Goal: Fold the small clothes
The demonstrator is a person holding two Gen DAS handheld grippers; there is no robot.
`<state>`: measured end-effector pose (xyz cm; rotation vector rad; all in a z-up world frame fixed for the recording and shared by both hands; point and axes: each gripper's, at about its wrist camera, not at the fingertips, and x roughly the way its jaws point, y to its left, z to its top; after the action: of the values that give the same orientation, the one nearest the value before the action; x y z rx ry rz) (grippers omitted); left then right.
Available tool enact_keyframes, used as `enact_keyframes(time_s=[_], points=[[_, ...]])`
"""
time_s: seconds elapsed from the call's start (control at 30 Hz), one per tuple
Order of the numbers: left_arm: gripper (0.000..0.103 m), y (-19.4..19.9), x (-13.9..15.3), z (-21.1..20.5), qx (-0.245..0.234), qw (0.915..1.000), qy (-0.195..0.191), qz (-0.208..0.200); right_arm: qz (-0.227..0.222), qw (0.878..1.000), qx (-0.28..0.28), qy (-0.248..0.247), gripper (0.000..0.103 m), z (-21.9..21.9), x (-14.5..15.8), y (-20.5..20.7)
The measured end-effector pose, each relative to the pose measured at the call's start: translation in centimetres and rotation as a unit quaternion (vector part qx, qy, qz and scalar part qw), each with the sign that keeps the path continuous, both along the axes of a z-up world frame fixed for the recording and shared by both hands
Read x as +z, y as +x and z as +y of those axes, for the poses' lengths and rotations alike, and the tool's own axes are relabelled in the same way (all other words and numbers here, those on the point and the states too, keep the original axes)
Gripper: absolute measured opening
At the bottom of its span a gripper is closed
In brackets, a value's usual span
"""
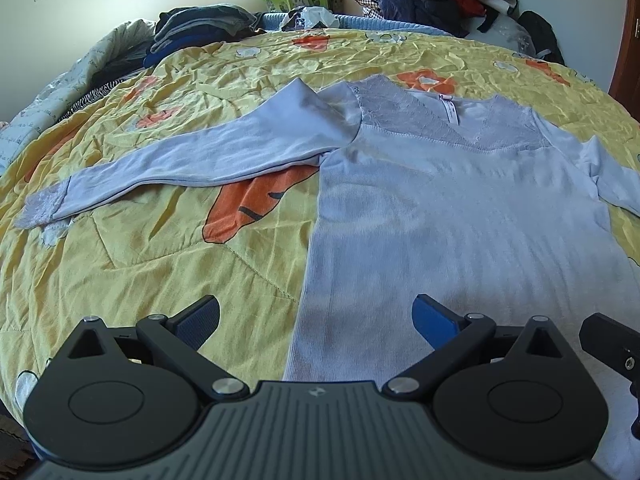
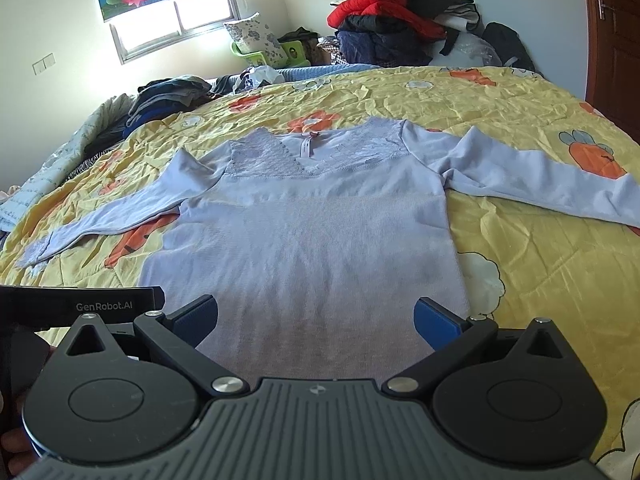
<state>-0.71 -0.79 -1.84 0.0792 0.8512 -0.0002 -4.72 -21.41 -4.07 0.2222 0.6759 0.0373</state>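
Note:
A pale lilac long-sleeved top (image 1: 440,216) with a lace yoke lies flat, front up, on the yellow quilt (image 1: 132,256); it also shows in the right wrist view (image 2: 312,240). Its left sleeve (image 1: 192,164) stretches out to the left, its right sleeve (image 2: 532,176) to the right. My left gripper (image 1: 316,320) is open and empty over the top's lower left edge. My right gripper (image 2: 316,320) is open and empty over the hem's middle. The right gripper's body shows in the left wrist view (image 1: 612,344).
Folded dark clothes (image 1: 192,32) sit at the bed's far left. A heap of red and dark jackets (image 2: 392,20) rises behind the bed. A green basket with a floral pillow (image 2: 260,44) stands under the window. A brown door (image 2: 616,40) is at the right.

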Motion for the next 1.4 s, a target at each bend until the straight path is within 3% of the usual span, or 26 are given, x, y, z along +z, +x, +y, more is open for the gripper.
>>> enact_keyframes(time_s=[1.1, 1.27, 1.4], points=[[0.103, 0.2, -0.2, -0.2, -0.006, 1.0000, 0.005, 0.003, -0.021, 1.000, -0.007, 0.014, 0.103, -1.4, -0.4, -0.1], [0.103, 0.6, 0.4, -0.7, -0.022, 0.9997, 0.002, -0.008, -0.038, 0.999, -0.025, 0.009, 0.103, -3.6, -0.5, 0.1], [0.103, 1.4, 0.9, -1.3, -0.038, 0.9992, 0.000, -0.015, -0.061, 0.995, -0.078, 0.014, 0.103, -7.8, -0.6, 0.1]])
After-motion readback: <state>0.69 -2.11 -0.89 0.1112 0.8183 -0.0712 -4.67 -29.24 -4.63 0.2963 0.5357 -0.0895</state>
